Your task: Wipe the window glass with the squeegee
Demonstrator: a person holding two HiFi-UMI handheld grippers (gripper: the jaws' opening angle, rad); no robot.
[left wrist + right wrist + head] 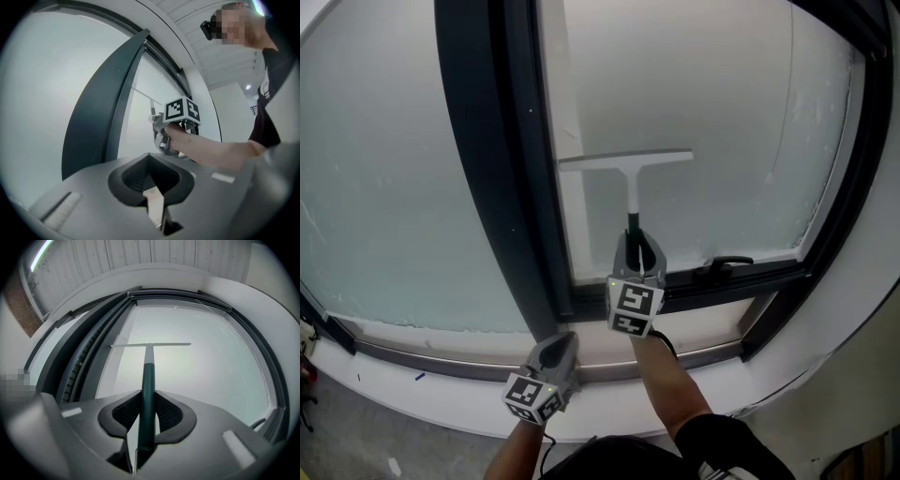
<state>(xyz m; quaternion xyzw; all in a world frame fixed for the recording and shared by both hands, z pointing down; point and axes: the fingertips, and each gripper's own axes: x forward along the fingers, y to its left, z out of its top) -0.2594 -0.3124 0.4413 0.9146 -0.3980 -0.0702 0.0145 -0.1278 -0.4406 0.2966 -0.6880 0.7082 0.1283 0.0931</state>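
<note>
A white squeegee stands upright against the window glass, its blade level across the pane. My right gripper is shut on the squeegee's dark green handle, just above the lower frame. In the right gripper view the blade lies flat on the glass ahead. My left gripper hangs lower, by the sill, shut with nothing in it. In the left gripper view, that gripper points toward the right gripper's marker cube.
A thick dark frame post divides the left pane from the one with the squeegee on it. A black window handle sits on the lower frame to the right of my right gripper. The white sill runs below.
</note>
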